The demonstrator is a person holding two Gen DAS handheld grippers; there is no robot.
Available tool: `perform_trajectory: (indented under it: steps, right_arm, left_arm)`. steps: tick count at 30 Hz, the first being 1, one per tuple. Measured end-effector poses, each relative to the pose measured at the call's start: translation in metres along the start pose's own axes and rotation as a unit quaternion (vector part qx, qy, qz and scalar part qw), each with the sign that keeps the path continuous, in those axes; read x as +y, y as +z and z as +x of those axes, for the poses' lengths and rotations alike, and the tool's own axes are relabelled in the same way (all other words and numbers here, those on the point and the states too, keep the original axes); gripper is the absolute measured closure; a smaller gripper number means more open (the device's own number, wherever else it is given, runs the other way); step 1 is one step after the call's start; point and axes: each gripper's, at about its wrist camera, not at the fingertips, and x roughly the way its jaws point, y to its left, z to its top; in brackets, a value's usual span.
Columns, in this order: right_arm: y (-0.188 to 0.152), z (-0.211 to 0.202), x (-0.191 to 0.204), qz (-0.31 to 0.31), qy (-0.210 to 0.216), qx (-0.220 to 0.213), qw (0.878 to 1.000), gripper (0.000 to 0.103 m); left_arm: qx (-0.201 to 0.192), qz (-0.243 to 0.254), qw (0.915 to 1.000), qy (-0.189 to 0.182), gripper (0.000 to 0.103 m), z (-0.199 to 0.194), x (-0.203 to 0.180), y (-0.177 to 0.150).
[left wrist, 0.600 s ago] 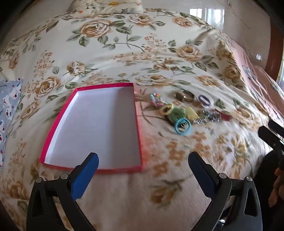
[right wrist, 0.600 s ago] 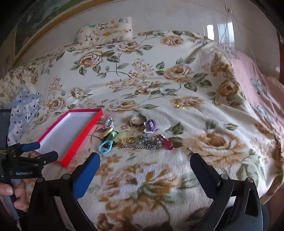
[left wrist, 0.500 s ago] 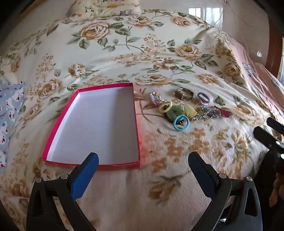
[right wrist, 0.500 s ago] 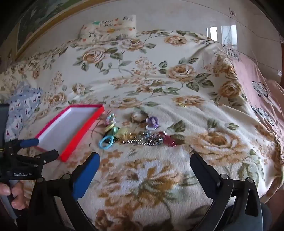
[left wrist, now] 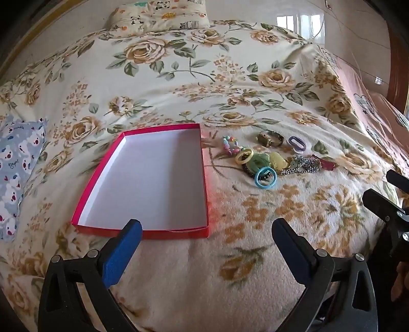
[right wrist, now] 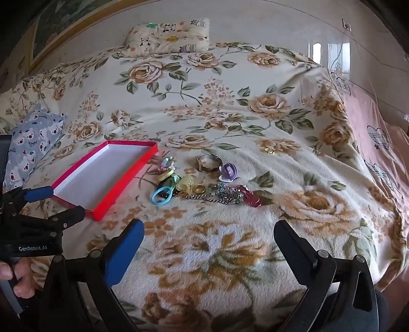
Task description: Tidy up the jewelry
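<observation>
An empty red box with a white inside (left wrist: 153, 178) (right wrist: 102, 173) lies on the floral blanket. To its right is a heap of jewelry: a blue ring (left wrist: 265, 177) (right wrist: 161, 195), a yellow ring (left wrist: 244, 156), a silver chain (left wrist: 301, 164) (right wrist: 217, 195), a gold watch (left wrist: 269, 139) (right wrist: 208, 163), a purple clip (left wrist: 296, 144) (right wrist: 228, 172), a beaded bracelet (left wrist: 228, 143). My left gripper (left wrist: 204, 229) is open and empty, just short of the box's near edge. My right gripper (right wrist: 208, 229) is open and empty, short of the heap.
A blue bear-print cushion (left wrist: 18, 163) (right wrist: 33, 143) lies left of the box. A panda-print pillow (left wrist: 158, 15) (right wrist: 168, 33) lies at the far edge by the wall. A pink sheet (right wrist: 378, 143) covers the bed's right side. A small gold piece (right wrist: 269, 150) lies apart.
Both grippers have drawn back and tilted up a little, so more of the bed and the far pillow show. Nothing on the blanket has moved.
</observation>
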Motion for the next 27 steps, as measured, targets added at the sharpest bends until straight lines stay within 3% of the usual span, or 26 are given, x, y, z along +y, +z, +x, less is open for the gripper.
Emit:
perform_trajectory:
  steps: [10, 12, 27]
  right_arm:
    - [0.001, -0.002, -0.001, 0.002, 0.003, 0.000, 1.000, 0.001]
    - [-0.001, -0.002, -0.001, 0.001, 0.004, 0.000, 1.000, 0.001]
    - [-0.001, 0.002, 0.000, 0.001, 0.009, 0.005, 1.000, 0.001]
  left_arm:
    - [0.002, -0.004, 1.0000, -0.003, 0.001, 0.007, 0.004, 0.014]
    - [-0.007, -0.011, 0.9999, 0.001, 0.001, 0.005, -0.004, -0.006]
    - [-0.013, -0.012, 0.9998, 0.008, 0.001, 0.005, -0.005, -0.004]
